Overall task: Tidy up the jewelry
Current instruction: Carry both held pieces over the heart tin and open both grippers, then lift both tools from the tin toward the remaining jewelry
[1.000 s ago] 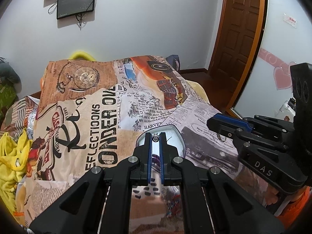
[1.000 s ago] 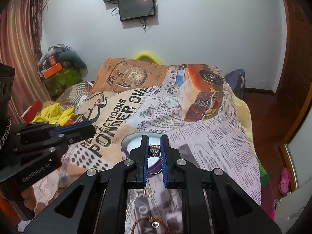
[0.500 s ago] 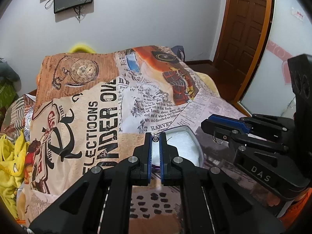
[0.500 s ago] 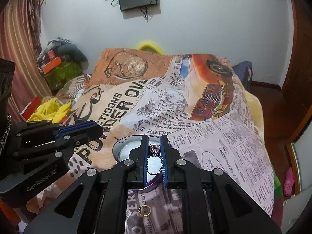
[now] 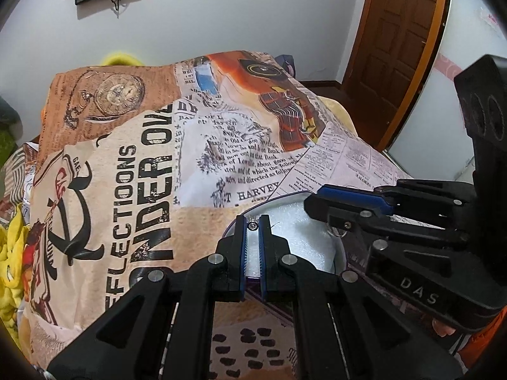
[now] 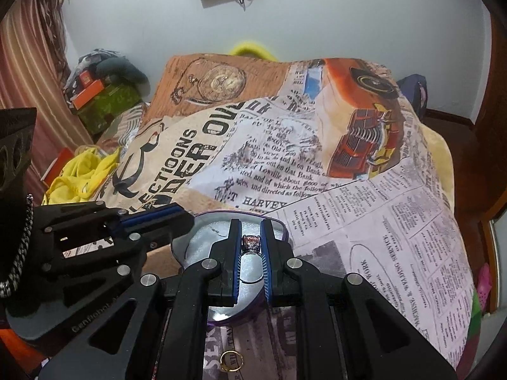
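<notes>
Tiny item (image 5: 252, 225) between left gripper's fingers too small to identify, tin (image 6: 202, 237) mostly hidden behind both grippers

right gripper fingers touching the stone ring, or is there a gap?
Touching. Right wrist view: the ring sits pinched between both blue pads of the right gripper, no gap either side.

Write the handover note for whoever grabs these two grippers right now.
Left gripper: shut on a small silver piece, over the box's white foam.
Right gripper: shut on a stone-set ring, also over the jewelry box.
Done: both pieces picked up and carried to the box.
Left: set both in the foam; a gold ring lies on the bedspread near you.
</notes>
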Demonstrator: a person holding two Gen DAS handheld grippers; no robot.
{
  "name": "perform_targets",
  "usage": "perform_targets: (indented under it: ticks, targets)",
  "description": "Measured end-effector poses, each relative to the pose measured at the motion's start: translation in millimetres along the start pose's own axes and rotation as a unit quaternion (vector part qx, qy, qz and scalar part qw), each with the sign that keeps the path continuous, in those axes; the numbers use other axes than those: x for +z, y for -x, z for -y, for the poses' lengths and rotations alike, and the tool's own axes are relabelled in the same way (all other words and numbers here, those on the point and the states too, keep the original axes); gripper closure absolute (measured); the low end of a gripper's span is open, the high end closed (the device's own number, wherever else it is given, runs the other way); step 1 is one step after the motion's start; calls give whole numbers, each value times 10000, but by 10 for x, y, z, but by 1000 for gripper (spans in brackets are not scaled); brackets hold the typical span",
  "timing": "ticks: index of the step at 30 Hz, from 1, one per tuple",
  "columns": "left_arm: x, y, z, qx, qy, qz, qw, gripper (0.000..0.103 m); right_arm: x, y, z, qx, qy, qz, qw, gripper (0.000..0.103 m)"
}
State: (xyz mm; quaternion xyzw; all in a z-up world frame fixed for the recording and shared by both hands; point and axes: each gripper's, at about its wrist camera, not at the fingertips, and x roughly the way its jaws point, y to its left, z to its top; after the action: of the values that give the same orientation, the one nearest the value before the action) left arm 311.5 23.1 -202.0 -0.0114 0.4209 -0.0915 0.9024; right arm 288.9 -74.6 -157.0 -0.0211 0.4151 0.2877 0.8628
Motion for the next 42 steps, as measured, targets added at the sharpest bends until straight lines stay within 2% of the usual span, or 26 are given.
perform_targets:
  ticks: [14, 18, 21, 23, 27, 29, 33, 35, 36, 42]
  targets:
    - [-21, -33, 4, 14, -39, -85, 10000, 98, 6, -94, 43, 121, -30, -330, 9994, 92]
    - [-27, 33, 11, 20, -32, -66, 10000, 96, 17, -25, 21, 96, -28, -291, 9995, 86]
    - [-40, 138, 13, 46, -10, -8, 10000, 85, 15, 60, -6, 15, 26, -192, 9998, 82]
    - [-48, 228, 20, 101, -16, 59, 9999, 72, 15, 144, -35, -41, 68, -111, 9999, 79]
    - [-78, 481, 37, 170, -41, 241, 9996, 68, 0, 322, -97, -176, 131, 36, 9998, 77]
    - [-95, 605, 46, 204, -42, 313, 9993, 61, -14, 409, -113, -254, 162, 111, 9995, 76]
    - [-170, 882, 76, 295, -71, 493, 9983, 58, -60, 594, -158, -361, 185, 241, 9989, 72]
    - [-215, 992, 96, 317, -82, 522, 9981, 57, -97, 678, -179, -415, 188, 303, 9985, 61]
    - [-227, 1028, 108, 325, -81, 522, 9981, 56, -116, 723, -190, -453, 186, 349, 9982, 59]
    - [-414, 1269, 189, 421, -126, 535, 9976, 56, -280, 936, -263, -621, 216, 439, 9969, 59]
